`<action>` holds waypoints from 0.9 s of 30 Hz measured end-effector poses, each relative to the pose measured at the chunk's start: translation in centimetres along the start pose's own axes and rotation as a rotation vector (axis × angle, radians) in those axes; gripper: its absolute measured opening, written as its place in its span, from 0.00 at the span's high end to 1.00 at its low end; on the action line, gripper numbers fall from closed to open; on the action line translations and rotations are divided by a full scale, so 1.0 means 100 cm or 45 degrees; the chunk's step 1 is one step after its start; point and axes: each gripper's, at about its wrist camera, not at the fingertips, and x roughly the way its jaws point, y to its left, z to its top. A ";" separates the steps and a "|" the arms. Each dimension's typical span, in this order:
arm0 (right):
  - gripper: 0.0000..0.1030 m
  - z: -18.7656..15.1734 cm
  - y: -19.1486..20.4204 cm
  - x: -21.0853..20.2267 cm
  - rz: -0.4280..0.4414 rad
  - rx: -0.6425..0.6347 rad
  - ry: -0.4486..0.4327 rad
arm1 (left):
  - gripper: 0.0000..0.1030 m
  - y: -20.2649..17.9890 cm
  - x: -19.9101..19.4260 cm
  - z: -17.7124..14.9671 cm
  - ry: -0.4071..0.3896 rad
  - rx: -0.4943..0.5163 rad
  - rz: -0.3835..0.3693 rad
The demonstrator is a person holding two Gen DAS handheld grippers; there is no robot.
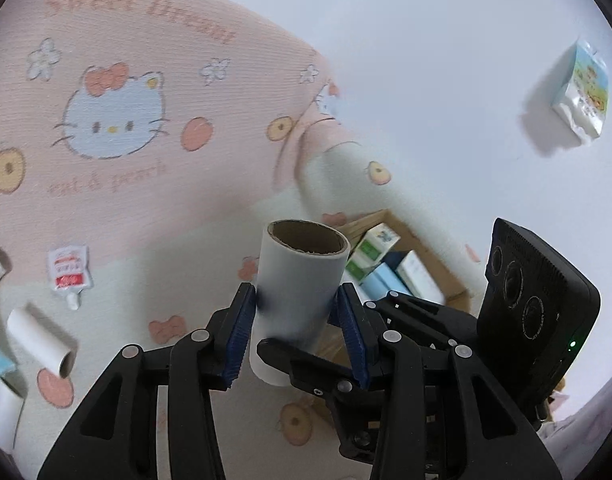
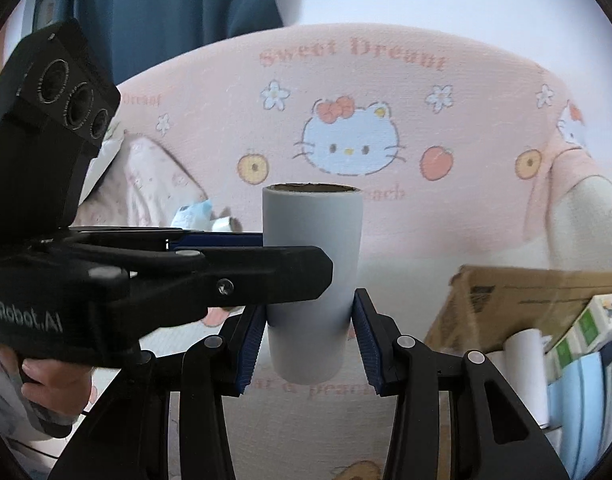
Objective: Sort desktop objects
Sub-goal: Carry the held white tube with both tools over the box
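Both grippers carry one white paper roll upright above the blanket, so the transfer step looks underway; next it likely needs lowering into the cardboard box beside the fingers. The left gripper and right gripper each pinch the roll, fingers partly spread.

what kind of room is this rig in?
Probably a home, perhaps a bedroom, not a lab. A pink cartoon-cat blanket reading "Sweet Dream" covers the surface, a cardboard box holds small cartons, and loose paper rolls lie around.
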 end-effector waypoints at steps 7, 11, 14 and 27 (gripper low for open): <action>0.60 0.029 -0.025 -0.014 -0.086 0.074 0.062 | 0.56 -0.026 0.019 0.027 -0.014 0.081 0.035; 0.60 0.038 -0.052 -0.022 -0.064 0.179 0.093 | 0.56 -0.034 0.030 0.039 0.011 0.097 0.033; 0.60 0.040 -0.062 -0.029 -0.066 0.191 0.097 | 0.56 -0.043 0.038 0.047 0.042 0.131 0.021; 0.60 0.040 -0.106 -0.036 -0.134 0.156 0.245 | 0.56 -0.066 0.084 0.058 0.187 0.060 -0.021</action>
